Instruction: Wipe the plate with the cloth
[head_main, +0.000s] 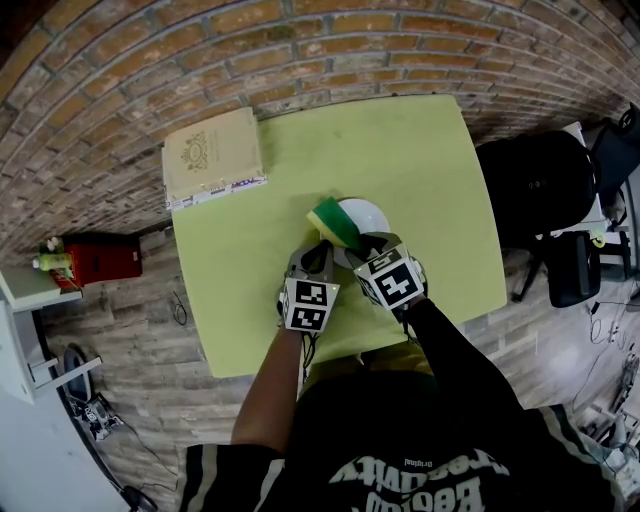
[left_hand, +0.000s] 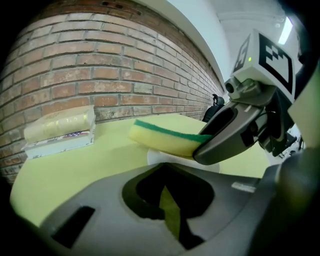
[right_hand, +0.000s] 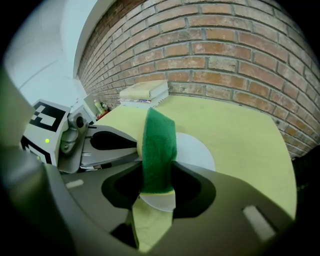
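One plate (head_main: 370, 214), one sponge (head_main: 333, 222), one book (head_main: 213, 155)

Left gripper (head_main: 322, 252): smooth grey moulded shell with a dark spade-shaped cut-out behind the jaws. It carries a white marker cube (head_main: 308, 305) printed with black square patterns. A small green light (right_hand: 47, 141) glows on the cube's side, beside a silver housing (right_hand: 75, 121) with a round pivot.

Right gripper (head_main: 365, 245): matching grey shell, a second cube (head_main: 393, 280) with the same markings, a green lamp (left_hand: 249, 59) and a dark curved finger (left_hand: 225, 135).

Clothing: black long sleeve (head_main: 455, 345) on the right arm. Black top (head_main: 420, 480) with pale lettering. Short dark sleeve with pale bands (head_main: 215, 468) on the left.
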